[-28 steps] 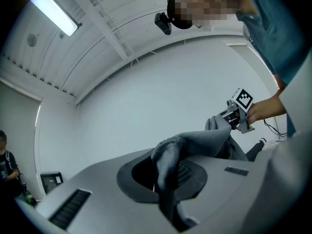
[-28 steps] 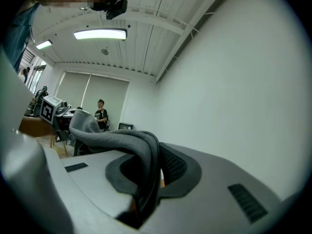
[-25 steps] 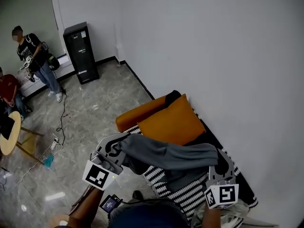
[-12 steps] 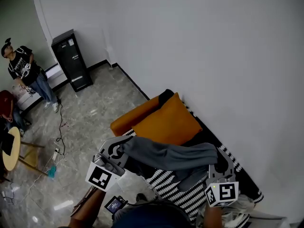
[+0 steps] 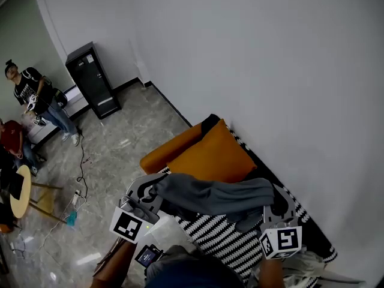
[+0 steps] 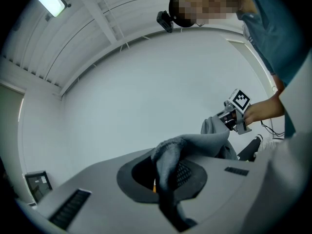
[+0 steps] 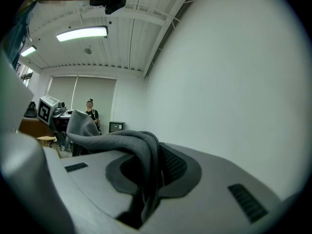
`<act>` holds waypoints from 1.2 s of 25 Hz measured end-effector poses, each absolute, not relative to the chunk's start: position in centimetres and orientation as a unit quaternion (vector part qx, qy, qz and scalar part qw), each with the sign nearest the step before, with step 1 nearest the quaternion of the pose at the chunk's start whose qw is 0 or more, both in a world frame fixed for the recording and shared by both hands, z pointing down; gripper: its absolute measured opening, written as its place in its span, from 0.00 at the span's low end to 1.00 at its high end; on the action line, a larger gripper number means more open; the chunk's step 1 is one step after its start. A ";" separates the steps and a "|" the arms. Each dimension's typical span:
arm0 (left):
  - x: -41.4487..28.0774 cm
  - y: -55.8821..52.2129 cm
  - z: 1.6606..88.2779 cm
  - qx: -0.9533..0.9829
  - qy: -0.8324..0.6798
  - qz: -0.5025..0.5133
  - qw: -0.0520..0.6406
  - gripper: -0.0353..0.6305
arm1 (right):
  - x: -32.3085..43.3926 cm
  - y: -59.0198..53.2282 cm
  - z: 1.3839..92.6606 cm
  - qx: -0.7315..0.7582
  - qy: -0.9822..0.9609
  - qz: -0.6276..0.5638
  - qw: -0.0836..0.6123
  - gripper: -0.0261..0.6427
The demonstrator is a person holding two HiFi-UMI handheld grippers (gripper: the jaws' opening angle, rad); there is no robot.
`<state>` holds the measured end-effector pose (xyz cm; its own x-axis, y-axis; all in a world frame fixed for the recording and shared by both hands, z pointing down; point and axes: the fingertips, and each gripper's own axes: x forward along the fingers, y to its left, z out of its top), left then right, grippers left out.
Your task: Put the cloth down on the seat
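Observation:
A grey cloth hangs stretched in the air between my two grippers, above the seat with its black-and-white striped cover. My left gripper is shut on the cloth's left end, and in the left gripper view the cloth is pinched between the jaws. My right gripper is shut on the right end, where the cloth bunches between its jaws. Both grippers point toward the white wall.
An orange cushion leans at the seat's far end against an orange armrest. A black cabinet stands by the wall. A person stands at the far left, near a small round table and a floor cable.
The head view has swung a little, shifting the room leftward then back. The cloth stays stretched between both grippers, held slightly lower over the striped seat.

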<state>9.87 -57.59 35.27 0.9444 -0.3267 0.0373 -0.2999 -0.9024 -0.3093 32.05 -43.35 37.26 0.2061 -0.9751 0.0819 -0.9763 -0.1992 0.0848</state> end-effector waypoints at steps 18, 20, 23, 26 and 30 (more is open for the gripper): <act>14.4 -65.7 42.5 -0.988 0.124 -0.058 0.076 0.06 | 35.1 -49.3 41.9 0.790 -0.601 0.061 0.104 0.12; 15.2 -67.2 42.9 -0.988 0.120 -0.056 0.075 0.06 | 35.8 -50.2 42.2 0.794 -0.595 0.062 0.109 0.12; 16.1 -68.9 43.3 -0.989 0.117 -0.054 0.075 0.06 | 36.3 -51.2 43.2 0.796 -0.590 0.071 0.115 0.12; 17.2 -70.5 43.9 -0.989 0.115 -0.058 0.074 0.06 | 36.9 -52.1 44.0 0.797 -0.587 0.078 0.117 0.12; 17.7 -71.5 43.6 -0.990 0.112 -0.056 0.072 0.06 | 37.5 -52.5 44.1 0.803 -0.578 0.082 0.120 0.12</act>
